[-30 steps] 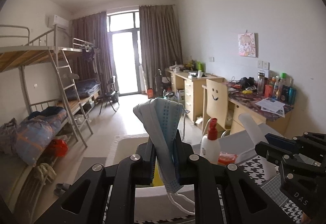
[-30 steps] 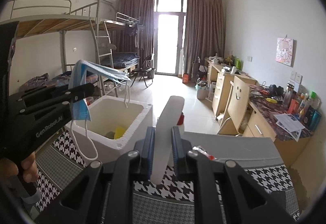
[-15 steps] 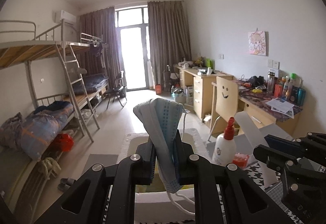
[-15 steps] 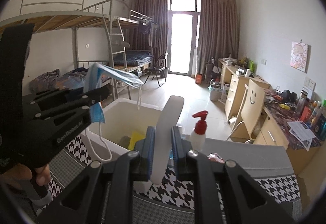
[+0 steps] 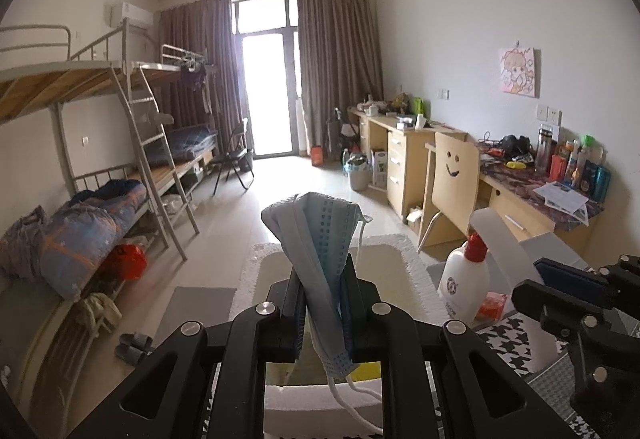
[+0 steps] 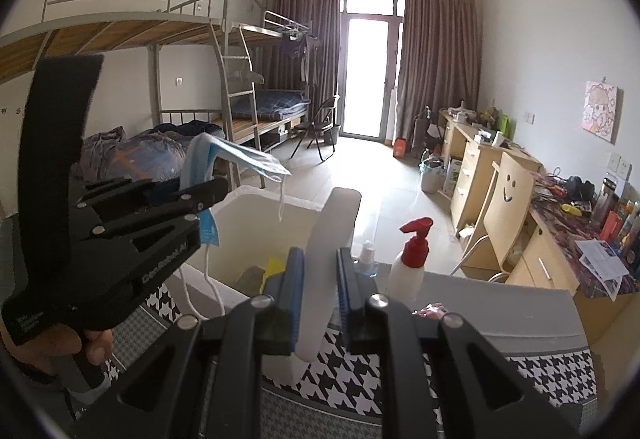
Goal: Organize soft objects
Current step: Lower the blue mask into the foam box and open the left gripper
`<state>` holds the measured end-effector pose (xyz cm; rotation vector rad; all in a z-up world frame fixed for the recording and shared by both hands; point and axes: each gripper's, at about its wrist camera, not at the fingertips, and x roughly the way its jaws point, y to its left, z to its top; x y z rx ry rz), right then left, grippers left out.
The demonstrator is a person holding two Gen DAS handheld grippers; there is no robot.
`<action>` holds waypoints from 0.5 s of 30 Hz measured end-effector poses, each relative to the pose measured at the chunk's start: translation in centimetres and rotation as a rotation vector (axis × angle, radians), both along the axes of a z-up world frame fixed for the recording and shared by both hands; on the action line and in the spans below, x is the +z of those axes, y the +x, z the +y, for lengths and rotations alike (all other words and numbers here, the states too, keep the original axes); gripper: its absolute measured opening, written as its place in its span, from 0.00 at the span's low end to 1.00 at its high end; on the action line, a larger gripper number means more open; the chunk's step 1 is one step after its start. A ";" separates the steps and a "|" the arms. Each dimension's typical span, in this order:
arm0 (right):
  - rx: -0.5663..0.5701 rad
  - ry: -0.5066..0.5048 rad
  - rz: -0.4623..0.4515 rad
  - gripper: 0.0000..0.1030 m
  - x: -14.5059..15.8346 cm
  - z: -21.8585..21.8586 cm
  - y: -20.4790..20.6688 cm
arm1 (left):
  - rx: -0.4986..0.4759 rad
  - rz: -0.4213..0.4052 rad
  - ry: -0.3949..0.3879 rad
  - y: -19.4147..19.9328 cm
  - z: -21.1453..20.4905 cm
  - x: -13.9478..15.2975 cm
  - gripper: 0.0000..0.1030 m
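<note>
The blue face mask [image 5: 320, 259], pinched in the left claw [image 5: 322, 313], has been carried over the white foam box [image 5: 256, 271]; a white strip [image 6: 326, 259] is clamped in the right claw [image 6: 318, 279].

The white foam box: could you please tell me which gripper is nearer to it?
Left. The left gripper, shut on the blue face mask, hangs right over the white foam box. The right gripper, shut on a white strip, sits beside the box over the houndstooth cloth.

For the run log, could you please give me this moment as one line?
left gripper: shut on face mask | right gripper: shut on white strip | foam box: below mask
</note>
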<state>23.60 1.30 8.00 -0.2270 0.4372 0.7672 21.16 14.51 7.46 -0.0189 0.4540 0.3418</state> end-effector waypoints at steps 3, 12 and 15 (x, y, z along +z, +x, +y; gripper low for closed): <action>0.002 -0.005 0.004 0.18 -0.1 0.3 0.2 | -0.007 0.016 -0.002 0.4 0.3 -0.3 0.15; 0.003 -0.016 0.003 0.18 -0.3 0.8 0.5 | -0.017 0.065 -0.046 1.7 1.9 -1.4 0.47; -0.002 -0.016 0.007 0.18 -0.5 0.9 0.7 | 0.002 0.077 -0.035 1.6 2.3 -1.8 0.62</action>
